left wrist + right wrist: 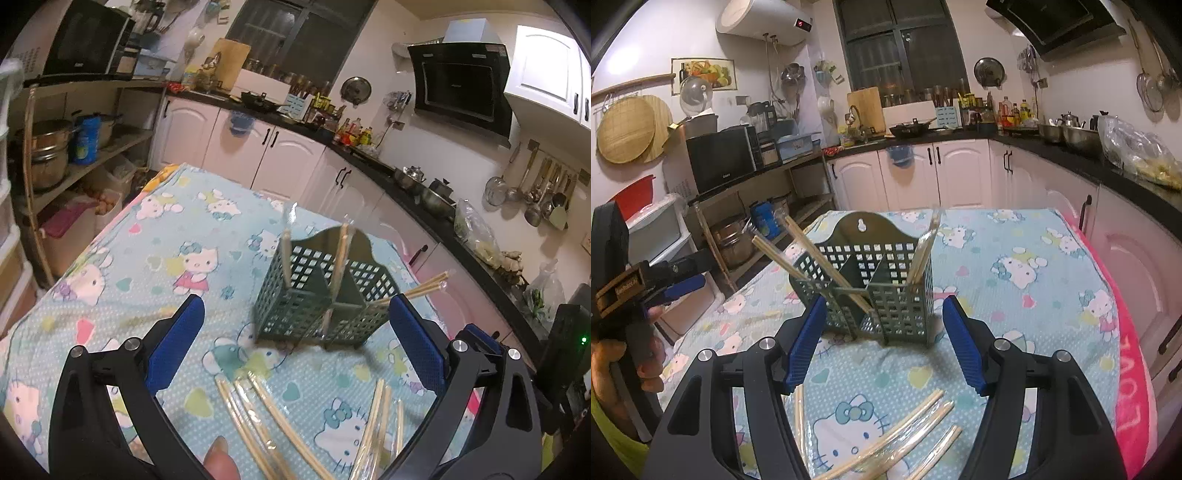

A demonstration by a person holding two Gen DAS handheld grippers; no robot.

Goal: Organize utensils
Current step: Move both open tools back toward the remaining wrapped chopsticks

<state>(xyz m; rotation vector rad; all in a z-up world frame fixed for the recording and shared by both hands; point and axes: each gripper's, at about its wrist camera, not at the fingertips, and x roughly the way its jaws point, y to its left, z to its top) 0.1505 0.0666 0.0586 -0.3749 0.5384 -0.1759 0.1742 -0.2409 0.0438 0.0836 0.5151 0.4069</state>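
A dark green lattice utensil caddy [325, 291] [882, 288] stands on the Hello Kitty tablecloth [155, 258]. Wrapped chopstick pairs [341, 254] [923, 251] stand in its compartments; one pair [424, 288] leans out sideways. More wrapped chopsticks [258, 413] [905, 439] lie flat on the cloth just in front of both grippers. My left gripper [295, 332] is open and empty, its blue fingers on either side of the caddy's near face. My right gripper [884, 332] is open and empty, facing the caddy from the other side. The left gripper also shows at the right wrist view's left edge [665, 284].
White cabinets and a black counter [369, 155] crowded with pots and bottles run behind and right of the table. Open shelves with pots [51, 151] stand to the left. A pink towel [1134, 369] hangs along the table's right edge.
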